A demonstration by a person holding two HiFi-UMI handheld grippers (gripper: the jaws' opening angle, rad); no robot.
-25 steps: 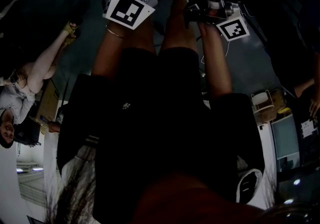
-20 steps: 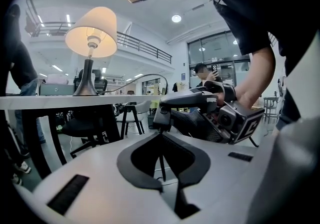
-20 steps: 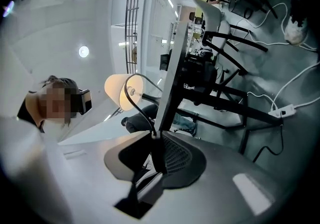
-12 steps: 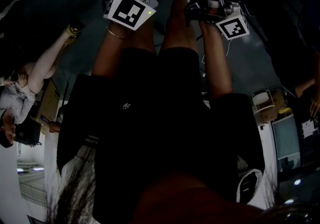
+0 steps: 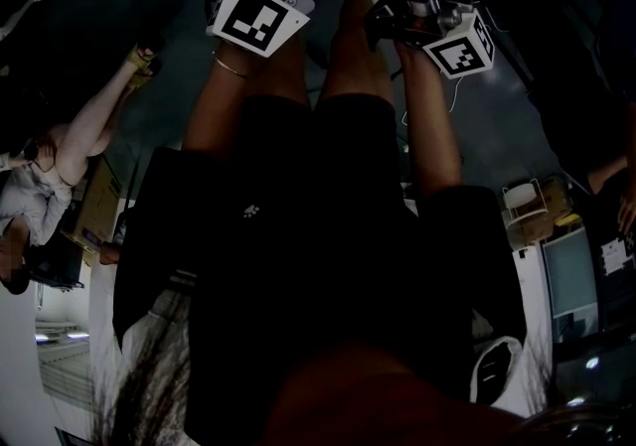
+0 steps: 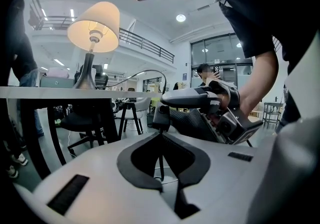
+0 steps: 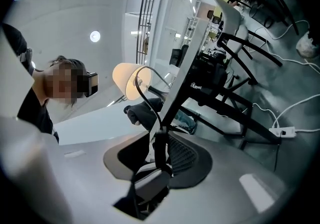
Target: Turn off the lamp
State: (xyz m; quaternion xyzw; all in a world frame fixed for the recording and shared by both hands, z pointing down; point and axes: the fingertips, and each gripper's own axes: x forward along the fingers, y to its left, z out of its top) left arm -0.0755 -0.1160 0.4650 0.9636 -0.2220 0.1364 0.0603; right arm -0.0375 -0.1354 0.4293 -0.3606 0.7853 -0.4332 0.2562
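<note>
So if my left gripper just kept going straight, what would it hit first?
The left gripper pinches the cord; next ahead looks like the inline switch, between the opening jaws of the right gripper. Depth is unclear.

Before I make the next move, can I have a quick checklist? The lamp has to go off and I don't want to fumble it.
1. Lamp off: not ok, it is lit.
2. Switch between the right tool's jaws: ok; the jaws are opening.
3. Right pads pressing the switch: cannot tell.
4. Cord held by the left tool below the switch: ok.
5. Lamp upright on the table: ok.
</note>
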